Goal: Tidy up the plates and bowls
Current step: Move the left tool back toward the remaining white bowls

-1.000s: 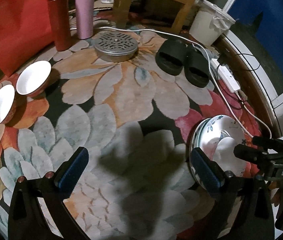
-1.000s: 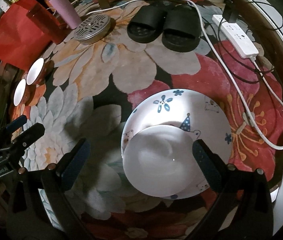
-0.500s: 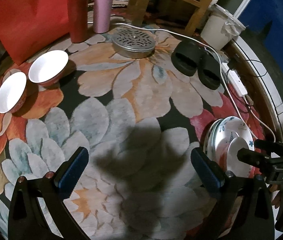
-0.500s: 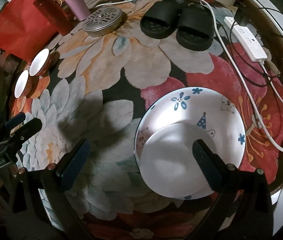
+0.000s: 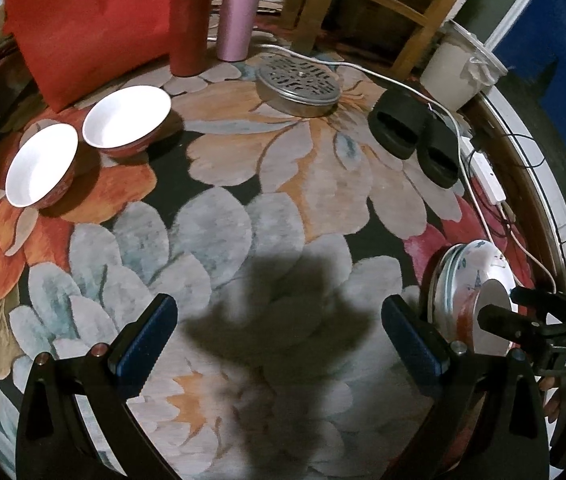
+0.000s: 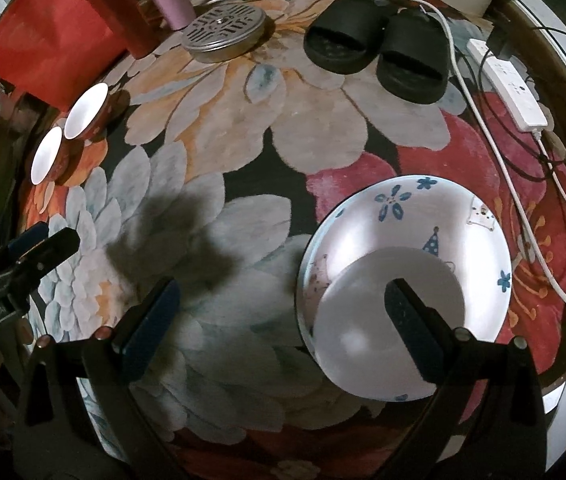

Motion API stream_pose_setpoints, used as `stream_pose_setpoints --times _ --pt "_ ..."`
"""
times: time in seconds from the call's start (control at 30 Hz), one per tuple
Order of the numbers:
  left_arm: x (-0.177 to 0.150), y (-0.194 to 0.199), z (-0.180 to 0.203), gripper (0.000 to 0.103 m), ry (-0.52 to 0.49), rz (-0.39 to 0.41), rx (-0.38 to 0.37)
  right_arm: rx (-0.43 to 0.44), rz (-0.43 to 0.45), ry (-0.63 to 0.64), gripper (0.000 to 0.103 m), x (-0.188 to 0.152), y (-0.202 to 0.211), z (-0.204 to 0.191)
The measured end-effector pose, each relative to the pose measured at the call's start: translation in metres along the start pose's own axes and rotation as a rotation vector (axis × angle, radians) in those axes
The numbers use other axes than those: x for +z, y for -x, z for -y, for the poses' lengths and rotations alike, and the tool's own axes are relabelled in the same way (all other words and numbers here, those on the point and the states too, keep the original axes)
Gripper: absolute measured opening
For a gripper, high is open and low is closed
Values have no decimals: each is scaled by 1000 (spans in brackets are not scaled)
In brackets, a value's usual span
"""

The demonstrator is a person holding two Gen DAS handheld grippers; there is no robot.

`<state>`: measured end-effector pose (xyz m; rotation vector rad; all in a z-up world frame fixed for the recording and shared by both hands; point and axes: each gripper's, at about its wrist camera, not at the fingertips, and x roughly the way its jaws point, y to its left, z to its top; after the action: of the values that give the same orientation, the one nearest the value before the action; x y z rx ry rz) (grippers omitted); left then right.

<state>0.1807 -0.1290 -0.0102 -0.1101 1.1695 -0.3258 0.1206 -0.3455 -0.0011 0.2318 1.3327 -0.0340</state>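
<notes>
Flanking slippers (image 6: 379, 54): tin (image 6: 225, 32), power strip (image 6: 511, 84).

red bag (image 5: 83, 20) top cropped; tumblers' (image 5: 239, 8) tops cropped

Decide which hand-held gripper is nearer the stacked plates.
Right. The right hand-held gripper hangs open at the plate stack, one finger over it. The left hand-held gripper sits open beside it, over the carpet.

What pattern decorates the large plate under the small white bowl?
Blue flowers and small cartoon figures on the white plate; clearest in the right wrist view.
</notes>
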Motion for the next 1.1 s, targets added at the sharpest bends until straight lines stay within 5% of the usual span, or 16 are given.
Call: stream_pose_setpoints --times 1.1 --pt "-9 -12 -138 102 252 36 70 27 -49 174 103 19 -50 -99"
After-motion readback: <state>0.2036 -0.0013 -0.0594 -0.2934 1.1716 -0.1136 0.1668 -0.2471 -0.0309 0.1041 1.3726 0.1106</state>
